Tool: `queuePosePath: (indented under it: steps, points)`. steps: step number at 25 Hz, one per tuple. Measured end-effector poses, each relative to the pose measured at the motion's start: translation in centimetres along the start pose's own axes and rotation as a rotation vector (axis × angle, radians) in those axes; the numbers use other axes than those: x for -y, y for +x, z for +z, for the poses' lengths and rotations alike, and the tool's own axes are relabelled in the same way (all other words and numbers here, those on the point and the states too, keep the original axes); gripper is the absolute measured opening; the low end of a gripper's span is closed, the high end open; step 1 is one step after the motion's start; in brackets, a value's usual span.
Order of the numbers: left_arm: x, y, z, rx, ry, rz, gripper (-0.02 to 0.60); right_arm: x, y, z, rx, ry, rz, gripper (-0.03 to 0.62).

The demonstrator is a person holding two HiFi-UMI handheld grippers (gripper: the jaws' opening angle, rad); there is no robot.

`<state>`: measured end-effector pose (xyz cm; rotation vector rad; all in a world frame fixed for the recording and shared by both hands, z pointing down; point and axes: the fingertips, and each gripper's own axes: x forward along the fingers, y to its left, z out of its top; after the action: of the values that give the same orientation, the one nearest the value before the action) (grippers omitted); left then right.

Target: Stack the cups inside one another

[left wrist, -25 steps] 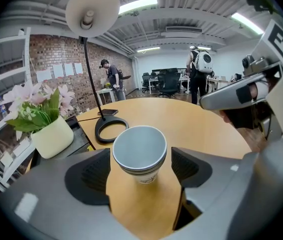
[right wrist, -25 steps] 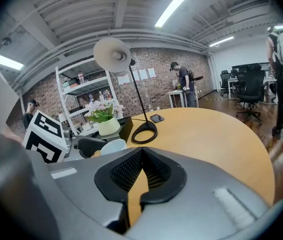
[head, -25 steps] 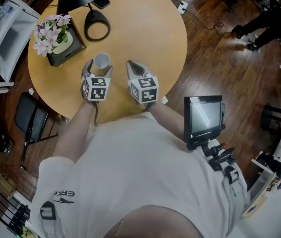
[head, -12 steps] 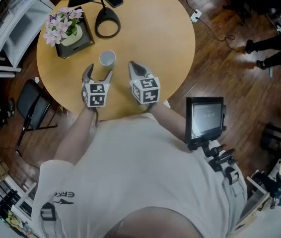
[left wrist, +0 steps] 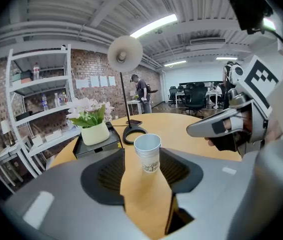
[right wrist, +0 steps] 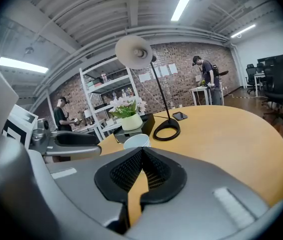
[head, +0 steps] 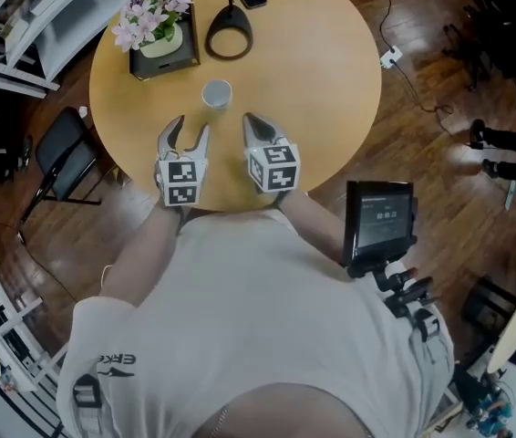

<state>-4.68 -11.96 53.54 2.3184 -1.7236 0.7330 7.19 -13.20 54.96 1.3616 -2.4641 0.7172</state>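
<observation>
- We see a single paper cup [head: 217, 93] standing upright on the round tabletop [head: 322, 71], about midway between the near edge and the lamp base [head: 229, 40] at the far edge, with the flower pot [head: 160, 42] off to its far left
- Our left tongs [head: 190, 126] are released: the jaws stand apart and have just been closing part-way, with nothing between them. In the left gripper view the cup shows through the gap but sits beyond the tips, apart from both pads
- Our right tongs [head: 252, 121] are clenched on nothing, tips together, hovering beside the left ones near the near edge
- No second loose cup shows anywhere on the tabletop, so we judge that the nesting is done and this cup is the finished stack. Whether it is one cup or several we cannot tell from the rim
- If so, the next move calls for little: we keep both tongs clear of the cup so it is not tipped, and draw them toward the near edge
</observation>
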Motion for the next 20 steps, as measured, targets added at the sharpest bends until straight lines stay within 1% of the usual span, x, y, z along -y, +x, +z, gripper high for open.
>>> queuePosePath:
  steps: [3,5,9,13,16,20]
  points:
    - [-0.3,-1.4,0.7,0.045,-0.013,0.025,0.155,-1.1,-0.7,0.4,0.013,-0.022,0.018,0.014]
    - [-0.6,-2.0,1.0,0.068,-0.028,0.038,0.099,-1.4,-1.1,0.8,0.027,-0.031,0.014,0.014]
    - [-1.2,-3.3,1.0,0.105,-0.050,0.045,0.032,-2.0,-2.3,0.9,0.045,-0.048,-0.015,0.014]
    - [-1.7,-5.6,0.5,0.137,-0.090,0.025,0.005,-3.8,-4.4,1.1,0.072,-0.059,-0.051,0.014]
    - [-1.5,-7.5,-0.3,0.165,-0.117,-0.008,0.002,-5.5,-6.6,1.1,0.095,-0.077,-0.081,0.014]
    - [-1.2,-10.2,-0.9,0.204,-0.132,-0.054,0.002,-7.7,-9.5,0.3,0.120,-0.099,-0.120,0.014]
